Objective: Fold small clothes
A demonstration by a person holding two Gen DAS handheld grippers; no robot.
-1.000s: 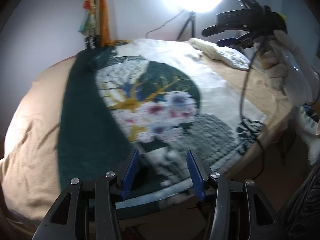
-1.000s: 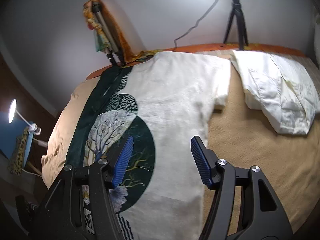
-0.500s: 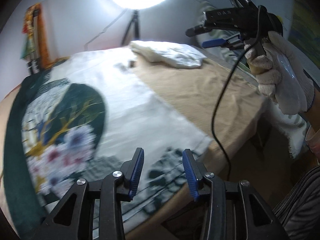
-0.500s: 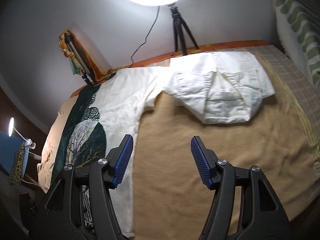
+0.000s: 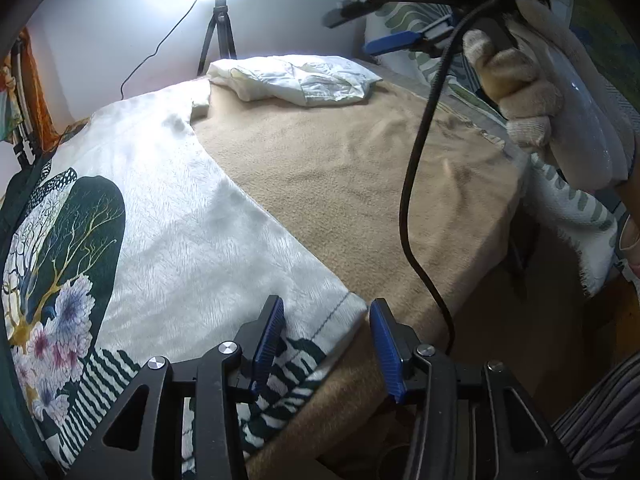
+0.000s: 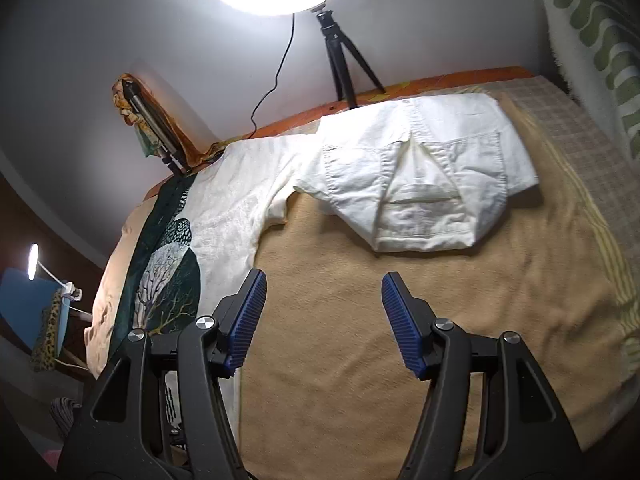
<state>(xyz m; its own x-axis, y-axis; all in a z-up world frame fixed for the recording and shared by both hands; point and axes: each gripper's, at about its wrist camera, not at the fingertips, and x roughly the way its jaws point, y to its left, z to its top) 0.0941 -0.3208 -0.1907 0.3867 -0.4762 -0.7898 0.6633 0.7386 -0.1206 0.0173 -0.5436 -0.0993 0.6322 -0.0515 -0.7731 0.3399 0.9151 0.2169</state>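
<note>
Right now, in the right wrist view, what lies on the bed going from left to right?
Desk lamp off the bed's edge → printed shirt spread flat → bare tan blanket under the open right gripper → folded white garment → checked cloth along the right edge.

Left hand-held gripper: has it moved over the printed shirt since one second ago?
Yes. The left hand-held gripper has slid rightward along the printed shirt, from the flower print to the hem corner beside the tan blanket; its jaws stand open.
</note>
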